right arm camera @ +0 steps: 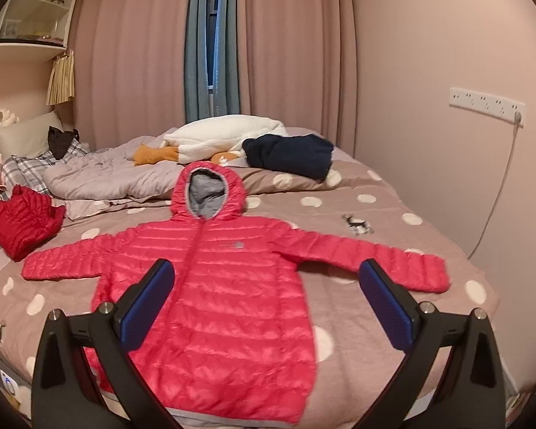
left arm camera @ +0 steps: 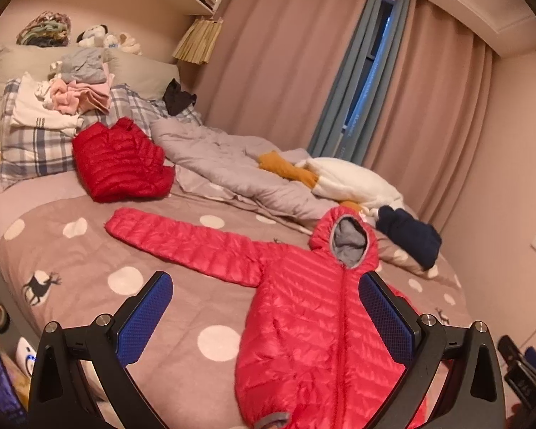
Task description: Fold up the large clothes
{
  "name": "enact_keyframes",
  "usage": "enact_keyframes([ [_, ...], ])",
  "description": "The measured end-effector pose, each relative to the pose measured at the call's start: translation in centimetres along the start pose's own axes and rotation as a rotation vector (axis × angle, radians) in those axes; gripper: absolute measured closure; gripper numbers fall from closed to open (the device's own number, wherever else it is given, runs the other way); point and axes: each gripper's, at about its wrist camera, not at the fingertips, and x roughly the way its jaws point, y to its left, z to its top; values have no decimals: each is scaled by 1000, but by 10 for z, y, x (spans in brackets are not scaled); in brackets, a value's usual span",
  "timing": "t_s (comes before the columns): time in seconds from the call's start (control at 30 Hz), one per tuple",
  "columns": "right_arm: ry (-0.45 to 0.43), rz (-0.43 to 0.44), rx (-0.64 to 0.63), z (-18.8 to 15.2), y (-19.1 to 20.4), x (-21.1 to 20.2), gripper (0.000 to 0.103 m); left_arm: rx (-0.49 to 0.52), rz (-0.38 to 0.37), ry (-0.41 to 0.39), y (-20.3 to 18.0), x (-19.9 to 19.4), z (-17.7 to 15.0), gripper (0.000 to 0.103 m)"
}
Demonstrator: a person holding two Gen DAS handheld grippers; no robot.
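Note:
A pink-red hooded puffer jacket (left arm camera: pixel 318 325) lies flat, front up and zipped, on the dotted bed cover, with both sleeves spread out. It also shows in the right wrist view (right arm camera: pixel 228 307), hood away from me. My left gripper (left arm camera: pixel 266 316) is open and empty above the jacket's left side. My right gripper (right arm camera: pixel 268 304) is open and empty above the jacket's body, toward its right sleeve (right arm camera: pixel 403 264).
A folded darker red puffer jacket (left arm camera: pixel 119 162) lies near the plaid pillow (left arm camera: pixel 35 143) with stacked clothes (left arm camera: pixel 78 89). A crumpled grey duvet (left arm camera: pixel 232 164), a white and orange plush (right arm camera: pixel 218 139) and a navy garment (right arm camera: pixel 289 155) lie behind the hood. Wall with sockets (right arm camera: pixel 486 102) is at right.

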Motion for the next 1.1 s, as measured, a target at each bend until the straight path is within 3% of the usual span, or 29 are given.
enact_keyframes([
  [0.1, -28, -17, -2, 12, -17, -6, 0, -57, -48, -6, 3, -4, -2, 0],
  [0.27, -51, -19, 15, 16, -30, -3, 0, 6, -117, -19, 3, 15, -28, 0],
  [0.4, 1, -55, 3, 4, -29, 17, 0, 1, -227, 105, 7, 64, -31, 0],
  [0.43, 18, -65, 9, 0, -28, 24, 0, -53, -243, 142, 16, 86, -31, 0],
  [0.57, 77, -69, 28, -11, -24, 45, 0, -205, -108, 264, 53, 157, -30, 0],
  [0.7, 113, -81, 11, -21, -25, 58, 0, -272, -15, 309, 97, 195, -31, 0],
  [0.87, 160, -99, 51, -34, -36, 76, 0, -444, -31, 336, 155, 229, -36, 0],
  [0.93, 193, -93, 64, -39, -40, 85, 0, -490, 20, 347, 171, 235, -42, 0],
  [0.97, 204, -95, 61, -40, -41, 88, 0, -503, 63, 345, 177, 236, -47, 0],
  [1.1, 198, -131, 2, -39, -42, 91, 0, -466, 37, 318, 182, 233, -37, 0],
])
